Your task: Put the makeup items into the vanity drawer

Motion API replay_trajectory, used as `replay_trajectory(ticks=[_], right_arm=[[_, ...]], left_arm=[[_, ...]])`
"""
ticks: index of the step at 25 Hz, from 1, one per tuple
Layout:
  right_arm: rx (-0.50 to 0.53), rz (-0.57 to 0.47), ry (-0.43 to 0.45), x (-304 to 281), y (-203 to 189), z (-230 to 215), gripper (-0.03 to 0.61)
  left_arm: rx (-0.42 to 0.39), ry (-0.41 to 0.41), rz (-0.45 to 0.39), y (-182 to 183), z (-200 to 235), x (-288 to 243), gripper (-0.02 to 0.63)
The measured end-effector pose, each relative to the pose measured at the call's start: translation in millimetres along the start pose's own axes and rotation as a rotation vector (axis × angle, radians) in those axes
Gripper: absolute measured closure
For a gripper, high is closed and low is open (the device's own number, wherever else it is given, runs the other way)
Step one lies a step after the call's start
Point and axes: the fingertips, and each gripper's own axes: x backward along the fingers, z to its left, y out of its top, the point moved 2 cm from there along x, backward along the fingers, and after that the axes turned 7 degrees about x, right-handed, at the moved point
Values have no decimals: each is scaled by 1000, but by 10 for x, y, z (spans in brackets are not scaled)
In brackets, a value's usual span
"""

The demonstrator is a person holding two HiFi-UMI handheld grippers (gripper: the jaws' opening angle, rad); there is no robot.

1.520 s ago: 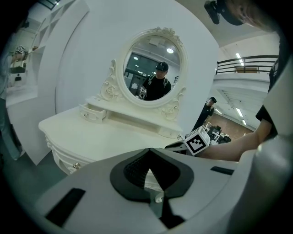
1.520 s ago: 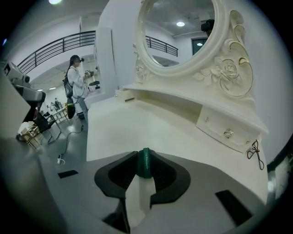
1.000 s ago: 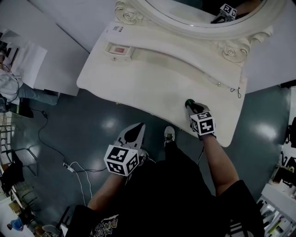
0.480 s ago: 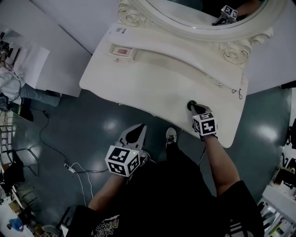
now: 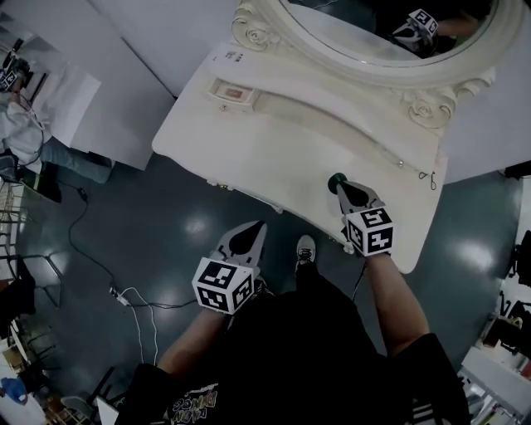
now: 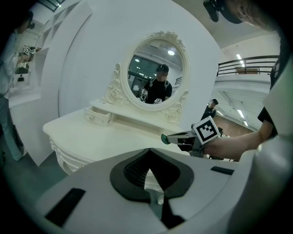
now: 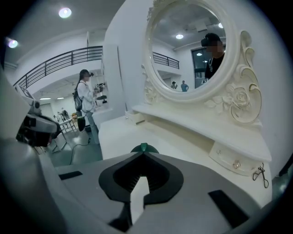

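The right gripper hovers over the front right part of the desk, its fingers closed on a small green makeup item. The left gripper hangs just off the desk's front edge, fingers together and empty. A small drawer stands pulled out at the desk's back left.

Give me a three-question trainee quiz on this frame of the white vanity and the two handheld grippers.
1. True or false: the left gripper hangs over the white vanity tabletop.
2. What do the right gripper's shut jaws pinch at their tips? A) a small round green item B) a red lipstick C) nothing
3. Fill in: the right gripper's marker cube also shows reflected in the oval ___.
Key: 1 false, it is over the dark floor; 2 A; 3 mirror.
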Motion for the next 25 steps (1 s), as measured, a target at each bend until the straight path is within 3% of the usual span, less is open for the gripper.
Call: replay_trajectory(ticks=[13, 25], right_arm=[[73, -237, 131, 267, 1079, 544, 549], [123, -335, 237, 218, 1665, 725, 549]], left_arm=[[-27, 41, -70, 189, 16, 116, 606], [-27, 140, -166, 571, 136, 152, 606]])
